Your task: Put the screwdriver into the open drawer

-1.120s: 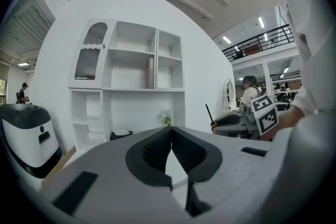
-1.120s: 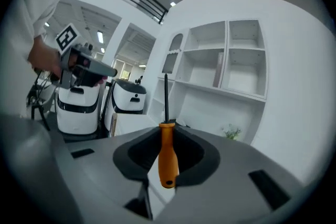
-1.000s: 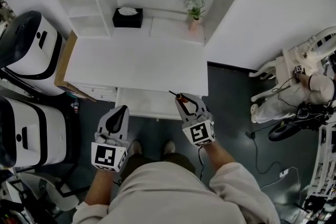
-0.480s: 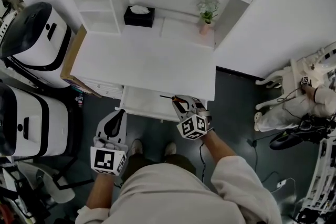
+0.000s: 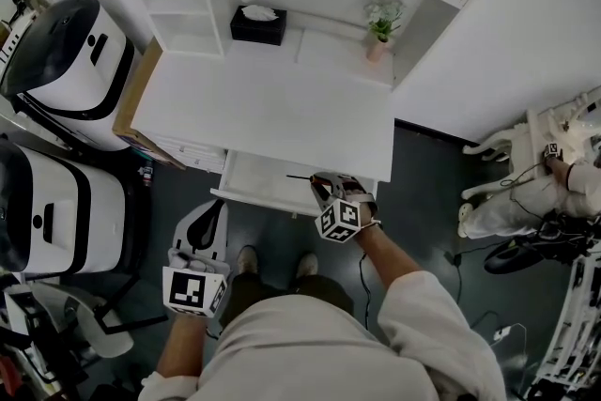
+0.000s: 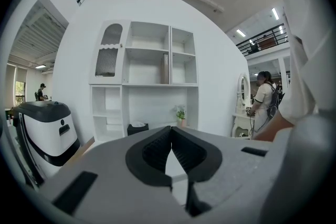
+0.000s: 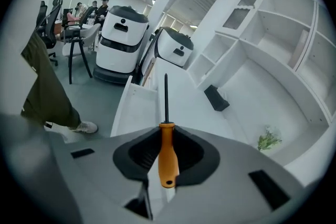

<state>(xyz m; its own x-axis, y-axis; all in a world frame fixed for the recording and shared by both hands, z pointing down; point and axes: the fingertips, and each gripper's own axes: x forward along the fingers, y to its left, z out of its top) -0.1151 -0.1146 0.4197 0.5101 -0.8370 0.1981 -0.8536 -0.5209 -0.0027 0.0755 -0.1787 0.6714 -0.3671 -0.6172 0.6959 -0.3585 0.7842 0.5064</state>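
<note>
The screwdriver (image 7: 168, 157) has an orange handle and a thin black shaft. My right gripper (image 7: 167, 131) is shut on the handle, and the shaft sticks out ahead of the jaws. In the head view the right gripper (image 5: 323, 185) hangs at the right front corner of the open white drawer (image 5: 261, 176), which juts out from under the white desk (image 5: 272, 113). The screwdriver (image 5: 300, 177) points left across the drawer. My left gripper (image 5: 217, 208) is in front of the drawer's left end, apart from it. Its jaws meet at the tips with nothing between them (image 6: 171, 129).
Two white-and-black machines (image 5: 58, 70) (image 5: 42, 207) stand left of the desk. A black tissue box (image 5: 258, 23) and a small potted plant (image 5: 381, 18) sit at the back under white shelves. My shoes (image 5: 246, 260) are below the drawer. A person sits at white furniture far right (image 5: 549, 178).
My right gripper has sunk and tipped downward with the screwdriver, from above the desk's front edge to the drawer. The left gripper has drifted slightly back from the drawer.
</note>
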